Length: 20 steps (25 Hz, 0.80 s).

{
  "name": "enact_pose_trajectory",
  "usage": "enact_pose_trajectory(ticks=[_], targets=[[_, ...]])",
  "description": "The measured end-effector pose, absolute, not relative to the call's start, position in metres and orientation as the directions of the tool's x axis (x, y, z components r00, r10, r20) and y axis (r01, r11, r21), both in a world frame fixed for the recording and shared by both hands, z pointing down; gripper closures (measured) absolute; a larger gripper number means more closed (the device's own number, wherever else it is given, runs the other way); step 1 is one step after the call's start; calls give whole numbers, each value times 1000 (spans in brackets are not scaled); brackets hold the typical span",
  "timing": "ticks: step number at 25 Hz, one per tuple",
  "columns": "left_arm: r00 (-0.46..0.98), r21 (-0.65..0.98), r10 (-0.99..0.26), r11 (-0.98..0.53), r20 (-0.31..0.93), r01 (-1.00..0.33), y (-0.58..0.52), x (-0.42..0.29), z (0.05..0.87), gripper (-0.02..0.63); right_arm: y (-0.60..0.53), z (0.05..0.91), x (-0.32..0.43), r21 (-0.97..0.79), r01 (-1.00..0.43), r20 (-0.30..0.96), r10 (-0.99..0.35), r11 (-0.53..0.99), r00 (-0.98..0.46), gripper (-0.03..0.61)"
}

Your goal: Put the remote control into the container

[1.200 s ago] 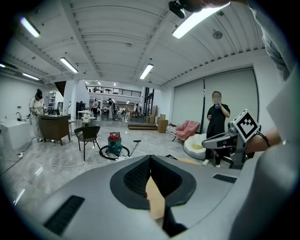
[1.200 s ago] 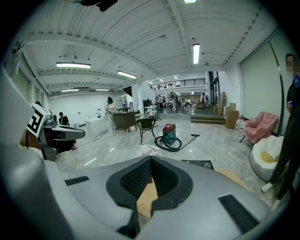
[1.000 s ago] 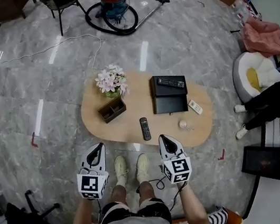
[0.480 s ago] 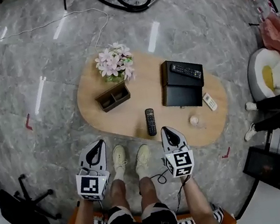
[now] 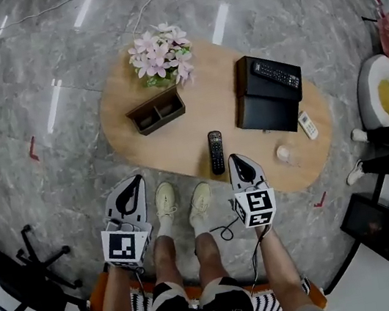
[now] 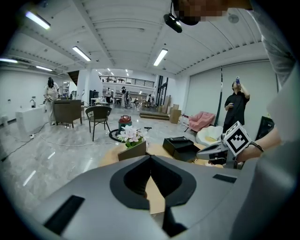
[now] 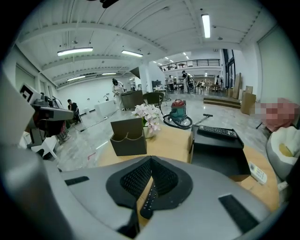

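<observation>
Oval wooden tabletop (image 5: 177, 143) holds slim black remote control (image 5: 216, 152) at 11 o'clock of right tool (image 5: 238, 159); it and left tool (image 5: 136, 180) are pressed together, empty: advise spreading right jaws, pinching across remote's width.

Table middle: bare top of the oval light wooden table (image 5: 179, 150) lies between the slim black remote control (image 5: 216, 152) and the dark brown two-compartment container (image 5: 156, 111).
Container top: both compartments open upward.
Behind container: bunch of pink flowers (image 5: 159, 51), just beside its far wall.
Right of remote: low black box (image 5: 264, 109), near.
</observation>
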<state>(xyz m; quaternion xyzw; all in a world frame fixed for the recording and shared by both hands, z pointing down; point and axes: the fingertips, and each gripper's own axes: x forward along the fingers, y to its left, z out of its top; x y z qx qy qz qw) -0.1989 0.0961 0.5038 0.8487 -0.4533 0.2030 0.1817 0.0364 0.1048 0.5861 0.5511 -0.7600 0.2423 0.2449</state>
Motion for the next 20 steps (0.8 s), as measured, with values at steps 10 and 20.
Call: enact_pose_trajectory(ticks=[10,20], targets=[[501,139,-675,-516,541,-845,108,-208,555,607,100,639,39,-131,-959,670,-691,250,-272,569],[519,161,-657,-526,546,-835,111,-204,585,606,97,675,38,-128,-961,694,-670,247,-265,569]])
